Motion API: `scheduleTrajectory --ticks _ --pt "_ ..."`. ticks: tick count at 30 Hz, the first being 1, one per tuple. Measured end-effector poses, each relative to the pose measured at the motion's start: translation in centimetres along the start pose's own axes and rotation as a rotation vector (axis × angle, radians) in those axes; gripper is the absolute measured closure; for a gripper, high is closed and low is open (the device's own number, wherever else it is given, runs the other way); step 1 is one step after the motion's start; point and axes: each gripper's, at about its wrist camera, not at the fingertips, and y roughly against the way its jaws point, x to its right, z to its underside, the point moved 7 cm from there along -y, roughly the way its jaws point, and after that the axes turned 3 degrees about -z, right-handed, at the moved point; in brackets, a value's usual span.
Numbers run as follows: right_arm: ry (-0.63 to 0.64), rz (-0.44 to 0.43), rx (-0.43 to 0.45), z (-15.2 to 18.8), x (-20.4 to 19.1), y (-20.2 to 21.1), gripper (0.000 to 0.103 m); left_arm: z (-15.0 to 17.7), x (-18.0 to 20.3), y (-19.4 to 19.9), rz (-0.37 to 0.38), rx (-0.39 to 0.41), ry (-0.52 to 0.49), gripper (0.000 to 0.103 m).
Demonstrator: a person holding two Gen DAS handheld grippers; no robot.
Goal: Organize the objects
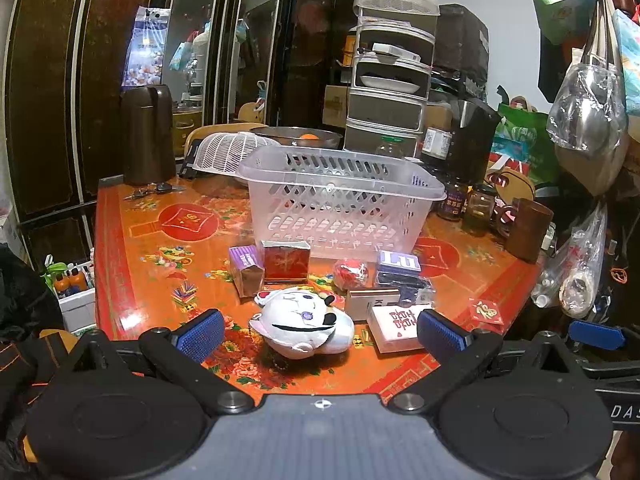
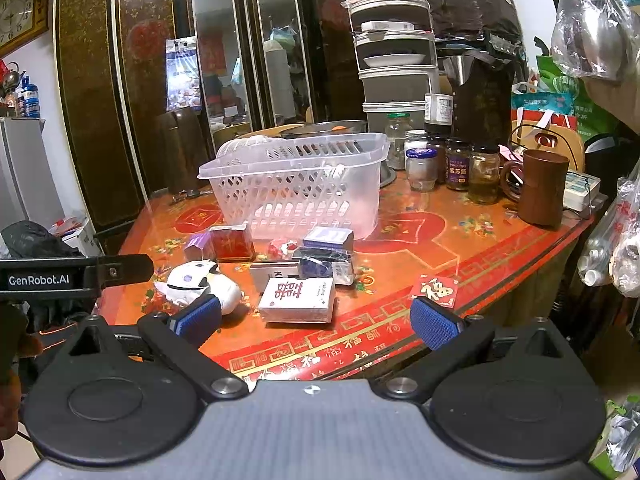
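Left wrist view shows the clear perforated plastic basket (image 1: 340, 196) empty on the orange patterned desk (image 1: 160, 264); the white plush toy (image 1: 302, 322) and small boxes wait unsorted. Both grippers (image 1: 320, 330) (image 2: 316, 316) are released, holding nothing.

The counter (image 1: 132, 248) has a glossy, glassy sheen over its red floral pattern. The basket (image 1: 340, 200) is translucent perforated plastic. The plush toy (image 1: 304, 322) looks like soft matt cloth. Glass jars (image 2: 484, 172) shine, and the cup (image 2: 542, 188) looks like matt brown wood.
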Motion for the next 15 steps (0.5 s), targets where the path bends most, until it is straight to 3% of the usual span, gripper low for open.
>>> scheduleTrajectory --ticks 15 --pt "-0.002 0.003 -0.002 0.2 0.01 -0.15 0.0 -0.09 -0.36 0.16 -0.013 0.002 0.007 0.0"
